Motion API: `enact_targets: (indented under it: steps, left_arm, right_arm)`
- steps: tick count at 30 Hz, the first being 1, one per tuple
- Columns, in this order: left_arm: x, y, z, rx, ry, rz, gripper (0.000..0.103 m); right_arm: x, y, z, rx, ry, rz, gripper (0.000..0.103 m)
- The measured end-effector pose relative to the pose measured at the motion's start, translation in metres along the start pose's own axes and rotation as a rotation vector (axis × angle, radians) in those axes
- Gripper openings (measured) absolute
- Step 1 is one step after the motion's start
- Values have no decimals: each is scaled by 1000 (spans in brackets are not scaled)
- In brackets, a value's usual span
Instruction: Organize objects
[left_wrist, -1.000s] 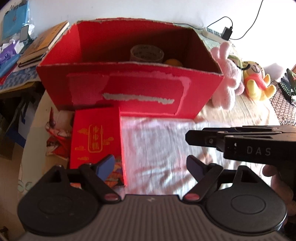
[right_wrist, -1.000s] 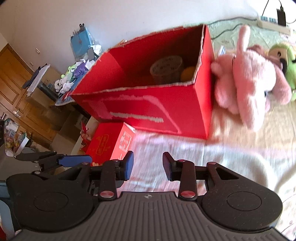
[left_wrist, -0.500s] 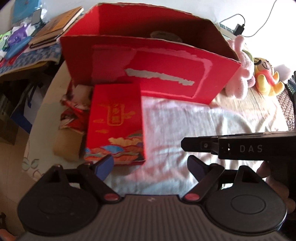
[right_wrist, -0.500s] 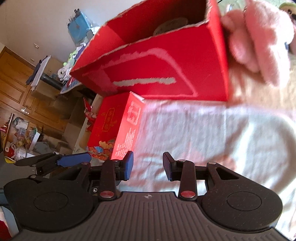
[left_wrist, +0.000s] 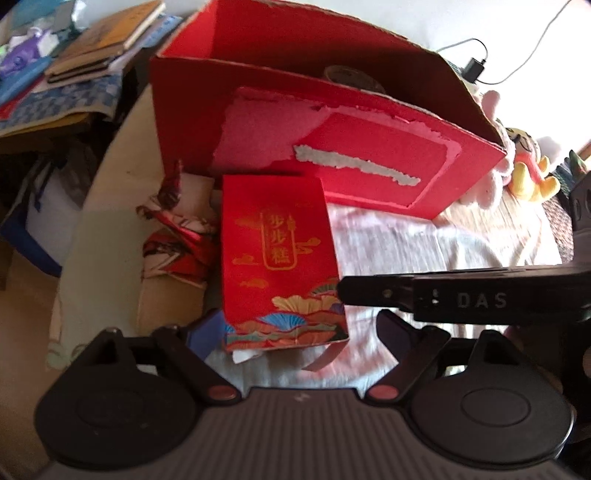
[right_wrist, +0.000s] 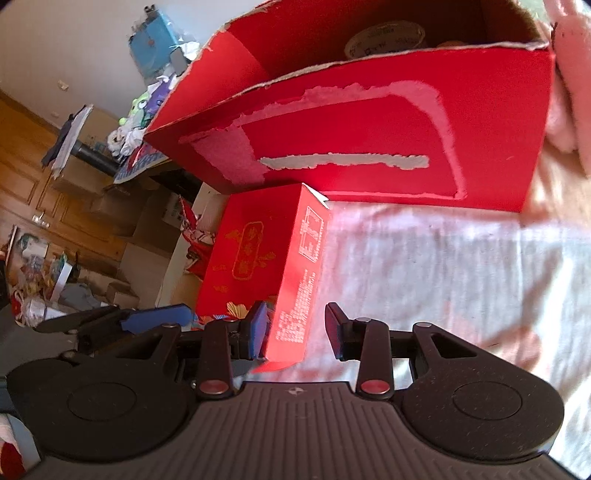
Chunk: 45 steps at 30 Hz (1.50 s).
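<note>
A small red box with gold writing (left_wrist: 280, 266) (right_wrist: 266, 266) lies on a white cloth in front of a large open red cardboard box (left_wrist: 332, 147) (right_wrist: 369, 129). My left gripper (left_wrist: 301, 330) hovers over the small box's near end. Its jaws are opening and stand wide on either side of the box without pressing it. My right gripper (right_wrist: 295, 326) is open at the box's near right edge, with the box's side face between its fingers and the right finger apart from it. A tape roll (right_wrist: 384, 37) sits inside the big box.
A pink plush (right_wrist: 569, 92) and a yellow plush (left_wrist: 532, 173) lie right of the big box. Crumpled red-patterned paper (left_wrist: 181, 236) lies left of the small box. Books (left_wrist: 107, 40) are stacked at the far left, and a charger with its cable (left_wrist: 476, 66) lies behind.
Both grippers have come down and closer to the small red box, which now reaches between their fingers. The left jaws stand slightly wider.
</note>
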<state>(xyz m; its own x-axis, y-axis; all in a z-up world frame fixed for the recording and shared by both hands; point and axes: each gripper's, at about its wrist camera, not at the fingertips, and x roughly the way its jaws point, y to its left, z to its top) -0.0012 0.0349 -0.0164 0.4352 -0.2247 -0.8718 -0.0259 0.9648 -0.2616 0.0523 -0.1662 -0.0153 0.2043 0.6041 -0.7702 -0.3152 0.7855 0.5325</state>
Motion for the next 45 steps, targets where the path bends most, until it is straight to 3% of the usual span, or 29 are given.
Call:
enact_targets:
  steps: [8,21,30,39,45]
  left_arm:
    - [21,-3,10,116,53,-71,94]
    - [48,2,21,214,117,-104,96]
    - [49,-5,19,258,149,-144,93]
    - [50,-30,10,334,203,-189,93]
    - [43,-57,5,400,194,-218,93]
  right_arm:
    - [13,3,5,78,-5,-37,38]
    - [21,-14,-1,230,-29,-13,61]
    - [8,-17,-5,261,-30,-24,59]
    - [-12,-22,-15,258,-8,-69,59]
    - [-35,-33,-24,290,-28,-89,59]
